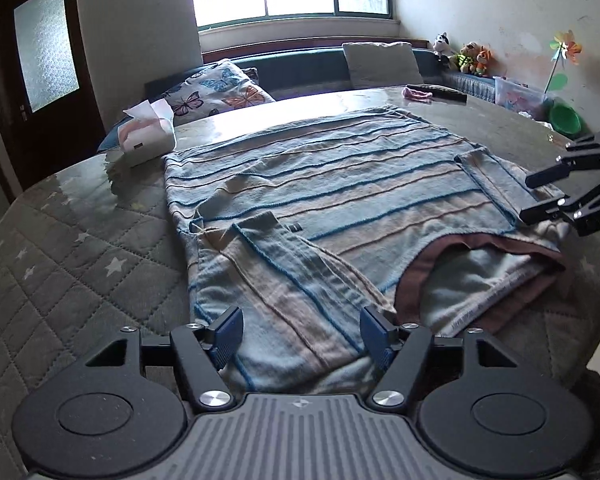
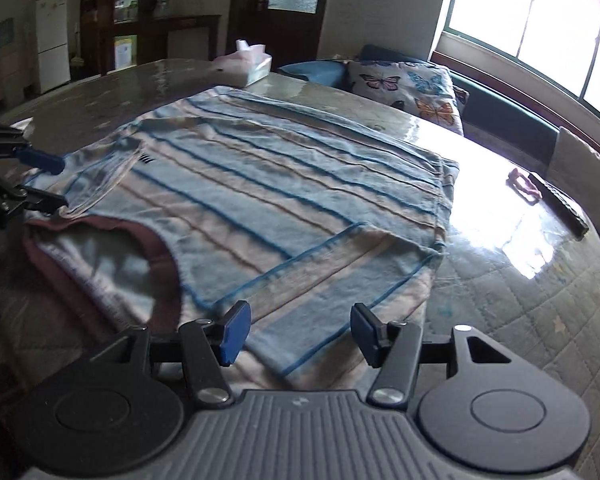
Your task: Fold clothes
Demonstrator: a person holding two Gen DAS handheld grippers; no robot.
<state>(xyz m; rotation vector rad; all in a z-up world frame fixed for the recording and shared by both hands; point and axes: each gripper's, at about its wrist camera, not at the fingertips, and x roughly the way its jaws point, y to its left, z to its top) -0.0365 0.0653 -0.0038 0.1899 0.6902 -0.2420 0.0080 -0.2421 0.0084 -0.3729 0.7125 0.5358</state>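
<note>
The striped T-shirt [image 1: 320,184] lies flat on the surface [image 1: 80,216], long axis running away from both tongs, left tongs [image 1: 302,330] and right tongs [image 2: 300,326] apart over its near, collar-end shoulders, equally near.

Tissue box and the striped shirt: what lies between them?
Nothing; a bare strip of glossy table separates the tissue box from the striped shirt, shown in the left wrist view.
</note>
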